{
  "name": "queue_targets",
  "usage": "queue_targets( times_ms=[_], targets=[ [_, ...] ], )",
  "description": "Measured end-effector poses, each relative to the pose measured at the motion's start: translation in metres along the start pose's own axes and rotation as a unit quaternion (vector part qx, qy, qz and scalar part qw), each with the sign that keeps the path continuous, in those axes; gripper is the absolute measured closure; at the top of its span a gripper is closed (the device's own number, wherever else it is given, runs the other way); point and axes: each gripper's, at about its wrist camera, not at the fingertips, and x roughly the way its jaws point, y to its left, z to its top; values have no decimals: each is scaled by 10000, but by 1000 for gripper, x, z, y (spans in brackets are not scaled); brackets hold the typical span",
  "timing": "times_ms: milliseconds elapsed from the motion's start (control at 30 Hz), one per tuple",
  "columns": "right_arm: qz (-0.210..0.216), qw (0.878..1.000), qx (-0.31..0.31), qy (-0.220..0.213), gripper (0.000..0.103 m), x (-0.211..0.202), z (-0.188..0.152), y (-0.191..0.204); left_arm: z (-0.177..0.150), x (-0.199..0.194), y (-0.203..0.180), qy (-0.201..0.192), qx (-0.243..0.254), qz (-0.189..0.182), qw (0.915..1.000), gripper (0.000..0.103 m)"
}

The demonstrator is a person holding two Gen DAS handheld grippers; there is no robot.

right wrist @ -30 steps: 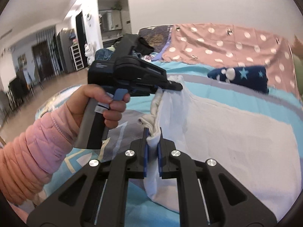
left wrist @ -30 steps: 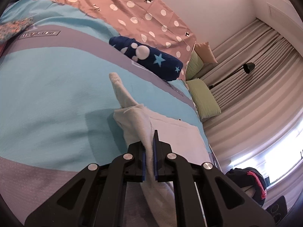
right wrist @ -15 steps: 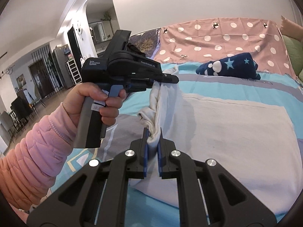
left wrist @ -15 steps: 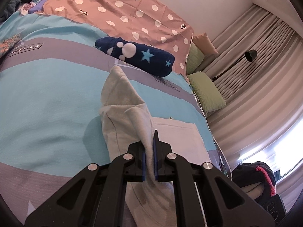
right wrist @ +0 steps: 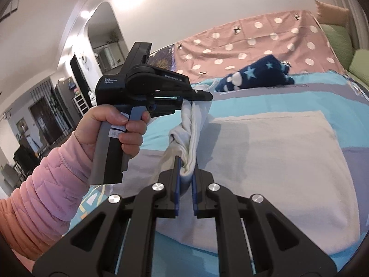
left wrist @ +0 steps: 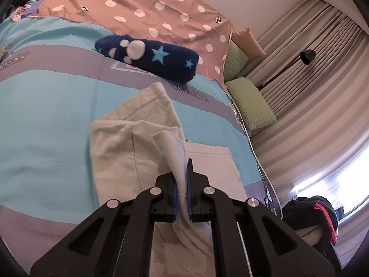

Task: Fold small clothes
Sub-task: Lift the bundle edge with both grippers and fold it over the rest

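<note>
While I hold it up off the bed, these are the lines that matter:

Garment: a small pale grey-white garment [left wrist: 129,143], soft knit, bunched and twisted between my two tools; its lower part drapes onto the bed, and part lies over a white towel [right wrist: 276,152] spread there.

Left hand-held gripper [left wrist: 182,184]: clamped on a fold of the garment's edge, the blue pads pinching cloth with no gap that I can see. From the right-hand view it sits higher, gripped in my left hand [right wrist: 110,124].

Right hand-held gripper [right wrist: 185,184]: clamped on the other end of the same edge, cloth wadded between the pads.

Key relation: the held edge runs as a twisted rope from my right tool up and away to my left one, so the garment's long axis lies nearly along my right tool's line of sight. Seen from the left tool, the free body of the cloth spreads forward and to the left, onto the turquoise sheet.

Judgement: the twist needs taking out before any crease is laid; I would draw the two tools apart sideways and lower both onto the towel. Both are equally engaged, neither nearer.

Bed [left wrist: 46,120]: turquoise and grey striped cover.

Further off: a navy rolled blanket [left wrist: 150,57] with stars, well apart from the garment, before a pink dotted sheet [left wrist: 138,4]; green pillows [left wrist: 249,103] near the curtains.
</note>
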Motion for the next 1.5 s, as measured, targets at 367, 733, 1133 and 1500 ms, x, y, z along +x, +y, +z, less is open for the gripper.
queue_targets(
  times_ms=[367,733,1133,1500],
  targets=[
    [-303,9976,583,-200,95,-38,-12,-53,-5,59,-58,366,226,-82,9990,97],
    [-637,9908,1139,-370,95,-75,-29,-95,-14,117,-118,894,726,-91,9933,97],
    [-775,9814,1749,-173,95,-91,-59,-129,-40,177,-168,1415,1405,186,9797,97],
    [-827,9775,1926,-249,95,-98,-63,-138,-47,196,-177,1529,1542,494,9749,96]
  ],
)
